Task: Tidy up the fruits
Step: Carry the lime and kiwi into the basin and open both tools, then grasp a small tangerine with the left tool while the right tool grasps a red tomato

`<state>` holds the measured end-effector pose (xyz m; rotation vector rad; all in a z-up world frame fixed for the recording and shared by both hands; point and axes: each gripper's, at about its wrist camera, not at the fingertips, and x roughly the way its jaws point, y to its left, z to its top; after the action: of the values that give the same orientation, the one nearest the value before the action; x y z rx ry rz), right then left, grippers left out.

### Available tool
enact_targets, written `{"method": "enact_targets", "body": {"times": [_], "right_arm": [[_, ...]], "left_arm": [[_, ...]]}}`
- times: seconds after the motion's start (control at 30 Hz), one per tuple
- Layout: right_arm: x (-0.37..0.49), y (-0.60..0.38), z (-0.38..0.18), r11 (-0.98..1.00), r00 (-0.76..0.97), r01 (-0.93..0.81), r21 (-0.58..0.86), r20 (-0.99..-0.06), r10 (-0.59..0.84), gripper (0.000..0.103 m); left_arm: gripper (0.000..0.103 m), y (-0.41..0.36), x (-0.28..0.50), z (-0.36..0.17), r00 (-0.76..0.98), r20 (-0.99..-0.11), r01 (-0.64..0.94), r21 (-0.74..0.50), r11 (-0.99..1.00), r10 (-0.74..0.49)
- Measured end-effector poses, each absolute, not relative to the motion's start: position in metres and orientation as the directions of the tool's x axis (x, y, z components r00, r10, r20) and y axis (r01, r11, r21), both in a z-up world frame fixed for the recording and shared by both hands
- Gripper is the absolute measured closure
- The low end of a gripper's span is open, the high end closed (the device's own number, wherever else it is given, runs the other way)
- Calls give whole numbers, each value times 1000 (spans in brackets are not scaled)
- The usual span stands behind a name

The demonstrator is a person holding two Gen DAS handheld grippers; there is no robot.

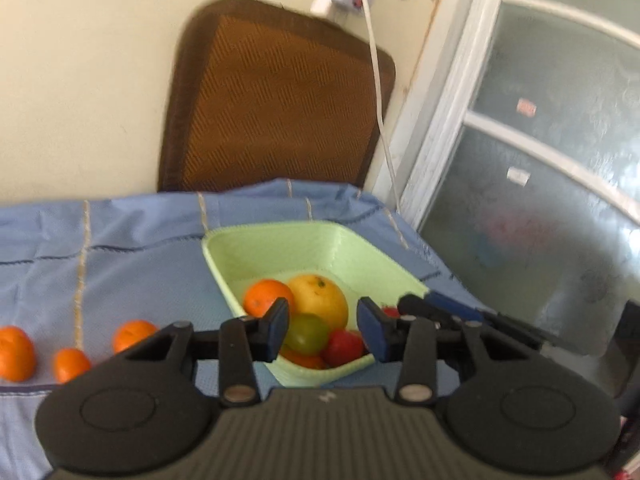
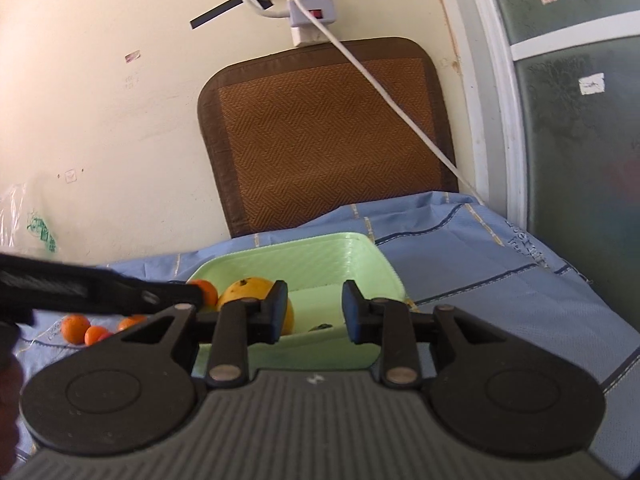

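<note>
both grippers are held above a tabletop covered by a blue cloth (image 1: 132, 256), and both sets of jaws are seen apart with nothing between them. the left gripper (image 1: 323, 330) is poised over the near corner of a pale green basket (image 1: 280, 240), in which a large yellow-orange citrus (image 1: 320, 298), an orange mandarin (image 1: 264, 296), a green fruit (image 1: 308, 332) and a red fruit (image 1: 344, 346) are gathered at the near end. three loose mandarins (image 1: 134, 334) are left on the cloth, in a row well to the left of the basket; the nearest one lies down and to the left of the left jaws, the other two (image 1: 16, 354) (image 1: 71, 365) farther out.

the right gripper (image 2: 315, 311) is held over the basket's right half (image 2: 360, 264), and the loose mandarins (image 2: 75, 327) appear far to its left, beyond the other tool's arm, which crosses that view. the left gripper is therefore judged the nearer one for the next pick. the mandarins are roughly round, so no long axis need be matched; a swing leftward and a descent to the cloth seem called for. rolling of the round fruit on the wrinkled cloth is a likely risk when the jaws are closed.
</note>
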<state>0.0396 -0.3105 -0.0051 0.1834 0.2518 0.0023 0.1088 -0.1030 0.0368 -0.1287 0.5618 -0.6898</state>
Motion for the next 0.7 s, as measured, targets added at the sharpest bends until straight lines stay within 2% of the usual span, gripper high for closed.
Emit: {"method": "enact_targets", "body": {"times": [0.07,0.17,0.3,0.37,0.53,0.7], "right_arm": [[37,-311,-3,980,972,19,200,-232,28,71],[30,-308,5,972,977,-33,234,-198,81,70],[25,-277,17,952,945,-220,212,-197,263,69],[28,-249,19,939,910,-306,159,-239,338,69],[54,-184,5,909,835,-417,22,-386,392,69],[87,-157,-9,895,772,-445,15,-500,392,69]], "left_arm": [[63,-72,106,47,682,-411,523,-305,796,-605],[63,-20,110,50,762,-407,403,-310,861,-503],[63,45,119,38,808,-445,240,-349,906,-386],[63,66,121,29,815,-454,197,-367,909,-360],[63,84,129,10,785,-487,170,-425,889,-383],[63,61,127,10,748,-470,289,-404,868,-468]]}}
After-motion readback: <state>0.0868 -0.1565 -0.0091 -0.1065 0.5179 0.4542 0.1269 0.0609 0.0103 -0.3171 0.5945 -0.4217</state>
